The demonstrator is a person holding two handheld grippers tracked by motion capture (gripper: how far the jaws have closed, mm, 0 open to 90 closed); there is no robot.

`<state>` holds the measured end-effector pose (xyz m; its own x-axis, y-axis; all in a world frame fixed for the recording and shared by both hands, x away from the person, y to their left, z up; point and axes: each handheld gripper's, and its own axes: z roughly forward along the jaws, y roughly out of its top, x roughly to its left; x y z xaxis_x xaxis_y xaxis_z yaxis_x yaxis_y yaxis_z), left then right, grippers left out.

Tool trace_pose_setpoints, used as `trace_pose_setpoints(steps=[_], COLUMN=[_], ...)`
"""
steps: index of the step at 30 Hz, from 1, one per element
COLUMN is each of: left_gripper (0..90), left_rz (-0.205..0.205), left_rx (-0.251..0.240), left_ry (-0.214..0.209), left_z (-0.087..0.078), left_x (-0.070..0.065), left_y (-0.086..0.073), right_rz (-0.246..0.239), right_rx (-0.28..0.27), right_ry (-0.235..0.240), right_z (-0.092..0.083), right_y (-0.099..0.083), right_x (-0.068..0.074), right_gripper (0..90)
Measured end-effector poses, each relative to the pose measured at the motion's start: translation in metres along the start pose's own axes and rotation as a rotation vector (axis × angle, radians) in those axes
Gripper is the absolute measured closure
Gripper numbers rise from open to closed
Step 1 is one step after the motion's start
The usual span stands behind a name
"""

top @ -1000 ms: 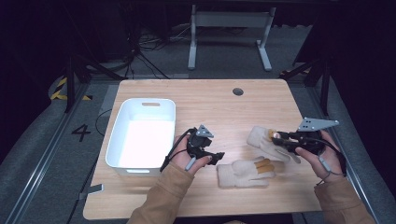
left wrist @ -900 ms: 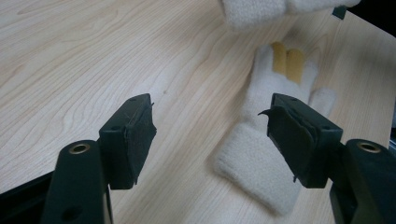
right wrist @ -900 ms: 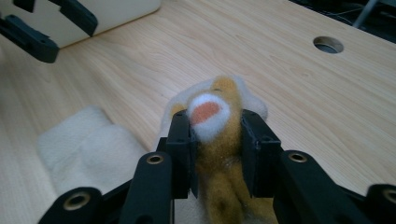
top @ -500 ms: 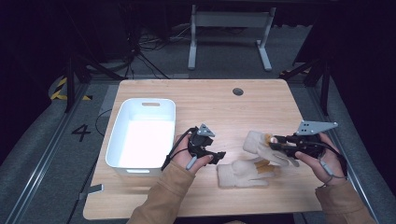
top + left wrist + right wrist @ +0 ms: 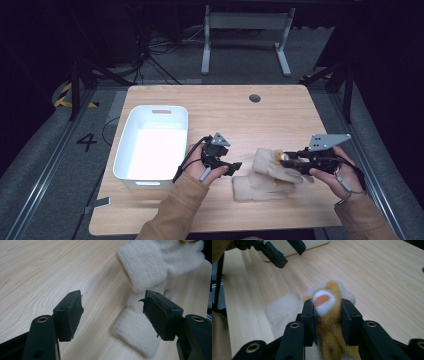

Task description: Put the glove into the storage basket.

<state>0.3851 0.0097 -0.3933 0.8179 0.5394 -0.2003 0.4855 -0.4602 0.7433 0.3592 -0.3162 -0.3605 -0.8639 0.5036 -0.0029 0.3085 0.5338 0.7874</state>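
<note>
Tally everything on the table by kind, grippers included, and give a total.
Cream knitted gloves: 2, one lying flat, one with a yellow patch clamped by the right gripper
White bin: 1
Hand-held grippers: 2, the right one and the left gripper, open
Total: 5

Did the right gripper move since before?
Yes. The right gripper, shut on a fuzzy glove, slid left toward the white bin.

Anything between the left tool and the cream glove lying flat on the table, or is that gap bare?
Bare wood. In the left gripper view, the open left tool faces the flat glove across bare table; nothing lies between them.
</note>
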Motion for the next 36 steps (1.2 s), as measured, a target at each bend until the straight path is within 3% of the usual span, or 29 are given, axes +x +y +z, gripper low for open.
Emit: trace_pose_setpoints(steps=[16,22,36], left_gripper=[32.3,32.2,32.2], left_rz=[0.003,0.008,0.018], left_rx=[0.008,0.013,0.035], left_ry=[0.002,0.001,-0.006], left_z=[0.001,0.003,0.01], left_x=[-0.001,-0.002,-0.006], left_y=[0.0,-0.001,-0.002], right_rz=[-0.063,-0.094,-0.114], right_rx=[0.03,0.053,0.141], right_ry=[0.157,0.196,0.227], right_z=[0.026,0.034,0.055], right_y=[0.004,0.003,-0.007], right_x=[0.021,0.026,0.026], right_gripper=[68.2,67.8,66.2])
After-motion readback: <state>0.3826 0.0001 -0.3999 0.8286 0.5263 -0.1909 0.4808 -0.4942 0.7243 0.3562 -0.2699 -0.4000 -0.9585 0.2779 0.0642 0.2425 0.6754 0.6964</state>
